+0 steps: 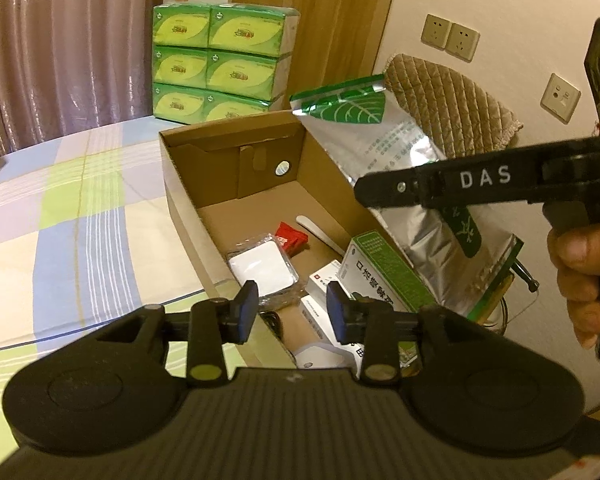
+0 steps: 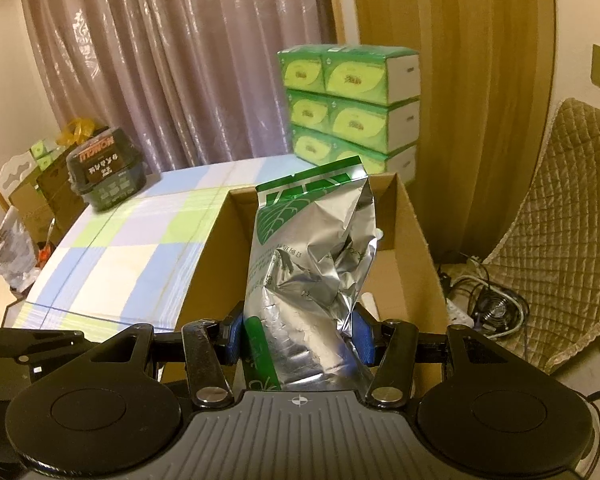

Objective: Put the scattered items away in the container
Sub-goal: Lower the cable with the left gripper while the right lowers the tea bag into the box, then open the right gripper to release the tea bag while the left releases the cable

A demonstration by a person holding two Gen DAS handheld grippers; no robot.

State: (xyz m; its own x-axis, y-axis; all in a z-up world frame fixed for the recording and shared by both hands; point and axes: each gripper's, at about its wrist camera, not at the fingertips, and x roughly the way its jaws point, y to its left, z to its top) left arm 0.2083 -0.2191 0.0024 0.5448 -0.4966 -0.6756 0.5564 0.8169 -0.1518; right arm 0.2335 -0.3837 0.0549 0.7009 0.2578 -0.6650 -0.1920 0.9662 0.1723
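I'm holding the crinkled silver foil pouch with green leaf print (image 2: 308, 264) by its lower end in the right gripper (image 2: 300, 336), jaws pinching it above the open brown cardboard box (image 2: 416, 216); it's floppy, so it's risking catching the rim and slipping outside. Only the left wrist view is showing the left gripper (image 1: 292, 312), jaws part-open and empty, and the green-and-white medicine carton (image 1: 384, 272) inside.

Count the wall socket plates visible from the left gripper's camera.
3. Two sit side by side above the quilted chair back; one is lower, further right. The right gripper may hide others.
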